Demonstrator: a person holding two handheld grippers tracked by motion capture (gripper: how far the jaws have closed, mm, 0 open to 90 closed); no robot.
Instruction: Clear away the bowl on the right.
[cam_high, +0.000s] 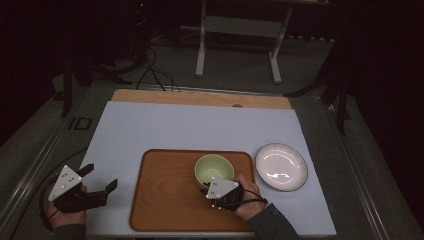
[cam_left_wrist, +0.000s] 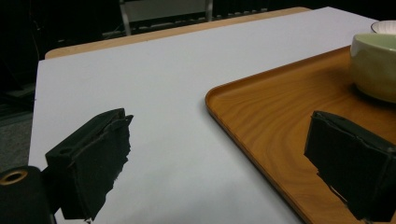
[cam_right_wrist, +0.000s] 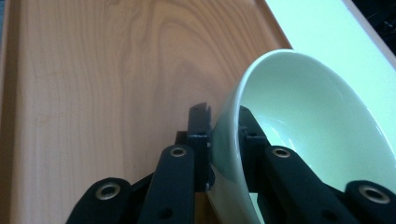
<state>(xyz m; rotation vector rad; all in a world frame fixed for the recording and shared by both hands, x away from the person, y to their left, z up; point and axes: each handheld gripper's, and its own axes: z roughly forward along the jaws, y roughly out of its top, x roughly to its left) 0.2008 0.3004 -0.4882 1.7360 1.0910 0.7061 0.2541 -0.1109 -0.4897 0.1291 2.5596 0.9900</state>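
Note:
A pale green bowl (cam_high: 214, 169) (cam_left_wrist: 373, 65) (cam_right_wrist: 303, 116) stands on the wooden tray (cam_high: 165, 200) (cam_left_wrist: 280, 116) (cam_right_wrist: 93, 93), toward its far right part. My right gripper (cam_high: 207, 186) (cam_right_wrist: 222, 116) is shut on the bowl's near rim, one jaw inside the bowl and one outside against the wall. In the right gripper view the bowl looks tilted. My left gripper (cam_high: 100, 176) (cam_left_wrist: 219, 154) rests open on the white mat just left of the tray, with nothing between its jaws.
A white plate (cam_high: 281, 166) (cam_left_wrist: 385, 25) with a dark rim lies on the white mat (cam_high: 200, 125) right of the tray. The mat covers a wooden tabletop (cam_high: 200, 97). A desk frame and cables stand on the floor beyond.

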